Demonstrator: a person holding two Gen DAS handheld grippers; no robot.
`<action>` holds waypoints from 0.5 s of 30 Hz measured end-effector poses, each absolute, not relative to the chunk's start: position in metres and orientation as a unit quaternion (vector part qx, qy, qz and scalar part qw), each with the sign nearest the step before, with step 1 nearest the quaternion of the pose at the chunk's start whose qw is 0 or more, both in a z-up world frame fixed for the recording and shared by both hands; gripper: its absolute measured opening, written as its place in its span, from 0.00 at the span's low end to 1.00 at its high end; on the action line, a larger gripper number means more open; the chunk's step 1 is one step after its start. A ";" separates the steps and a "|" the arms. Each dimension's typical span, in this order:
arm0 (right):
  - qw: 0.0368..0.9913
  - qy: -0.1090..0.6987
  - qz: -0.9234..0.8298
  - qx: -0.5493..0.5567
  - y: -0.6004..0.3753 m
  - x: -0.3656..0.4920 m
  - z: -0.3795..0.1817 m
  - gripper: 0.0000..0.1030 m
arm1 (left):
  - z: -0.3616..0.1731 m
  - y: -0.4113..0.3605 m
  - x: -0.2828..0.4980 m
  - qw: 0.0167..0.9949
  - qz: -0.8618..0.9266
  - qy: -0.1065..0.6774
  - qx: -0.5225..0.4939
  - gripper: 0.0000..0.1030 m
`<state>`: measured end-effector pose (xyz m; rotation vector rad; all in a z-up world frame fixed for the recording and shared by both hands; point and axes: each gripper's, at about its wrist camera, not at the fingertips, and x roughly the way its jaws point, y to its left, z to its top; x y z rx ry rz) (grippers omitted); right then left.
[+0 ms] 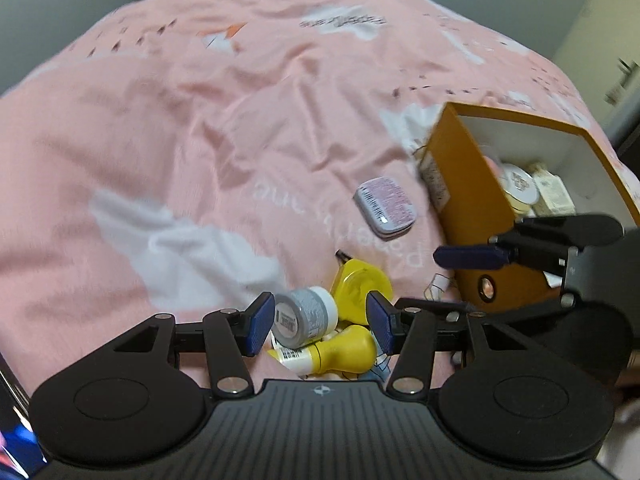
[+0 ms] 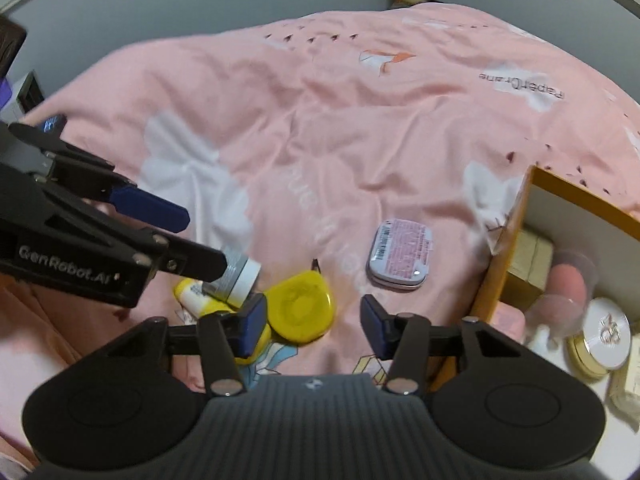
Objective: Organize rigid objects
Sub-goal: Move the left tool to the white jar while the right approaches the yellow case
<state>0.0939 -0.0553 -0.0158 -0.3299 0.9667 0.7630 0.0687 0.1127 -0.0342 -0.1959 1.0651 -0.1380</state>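
Note:
Small items lie on a pink bedspread (image 1: 180, 140). My left gripper (image 1: 320, 324) stands open over a grey jar with a white lid (image 1: 306, 316), which rests on a yellow bottle (image 1: 344, 350). Both sit between its blue pads, and the right pad stands off the jar. A flat yellow case (image 1: 360, 284) lies just beyond. In the right wrist view my right gripper (image 2: 314, 328) is open above the near edge of the yellow case (image 2: 300, 306). The grey jar (image 2: 240, 276) and yellow bottle (image 2: 192, 294) lie to its left under the left gripper's fingers (image 2: 148, 208).
A pink-labelled tin (image 2: 400, 256) lies flat beyond the case. An open orange box (image 2: 496, 272) stands at the right, holding a round white compact (image 2: 604, 332) and small cartons. Grey walls rise behind the bed. The right gripper's blue pad (image 1: 472, 258) reaches across the box's orange wall (image 1: 460, 200).

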 end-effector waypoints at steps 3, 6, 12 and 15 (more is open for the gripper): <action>0.793 0.459 0.362 -0.171 -0.049 0.094 -0.024 0.48 | -0.046 0.113 0.072 0.843 -0.038 0.524 -0.113 0.58; 0.784 0.459 0.371 -0.193 -0.042 0.092 -0.034 0.48 | -0.055 0.109 0.075 0.840 -0.030 0.530 -0.110 0.58; 0.781 0.454 0.366 -0.226 -0.035 0.093 -0.050 0.49 | -0.069 0.092 0.077 0.843 -0.006 0.533 -0.072 0.58; 0.777 0.459 0.368 -0.224 -0.034 0.096 -0.057 0.49 | -0.075 0.089 0.078 0.843 -0.002 0.534 -0.058 0.54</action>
